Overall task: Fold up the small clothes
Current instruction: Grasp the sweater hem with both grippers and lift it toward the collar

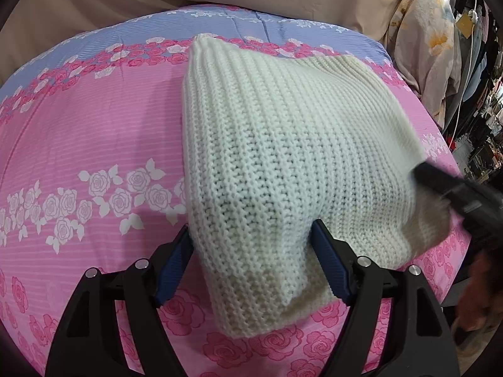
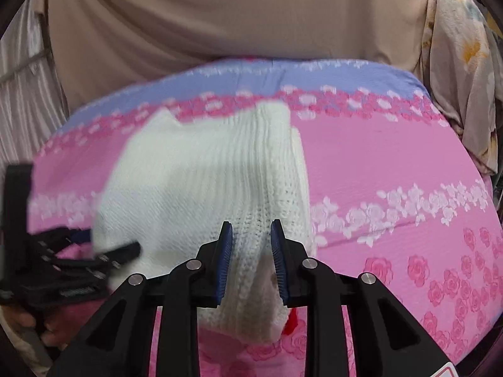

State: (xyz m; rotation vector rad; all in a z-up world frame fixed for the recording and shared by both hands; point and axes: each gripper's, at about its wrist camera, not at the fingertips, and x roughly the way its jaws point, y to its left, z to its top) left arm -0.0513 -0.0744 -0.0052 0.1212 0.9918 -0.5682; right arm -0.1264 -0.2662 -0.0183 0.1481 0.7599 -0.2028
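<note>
Left wrist view, your left gripper (image 1: 251,245) spread wide around the knit (image 1: 283,144), right gripper (image 2: 251,251) pinching its near edge, quilt (image 1: 94,119) beneath the knit.

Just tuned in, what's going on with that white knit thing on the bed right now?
A person is working a white knitted garment on the pink floral bedspread with a handheld gripper in each hand. The left gripper has a near fold of the knit bunched between widely spread jaws. The right gripper is closed on the near right edge of the garment, its jaws narrow around the fabric. The piece is rumpled and partly lifted, not yet folded flat.
</note>
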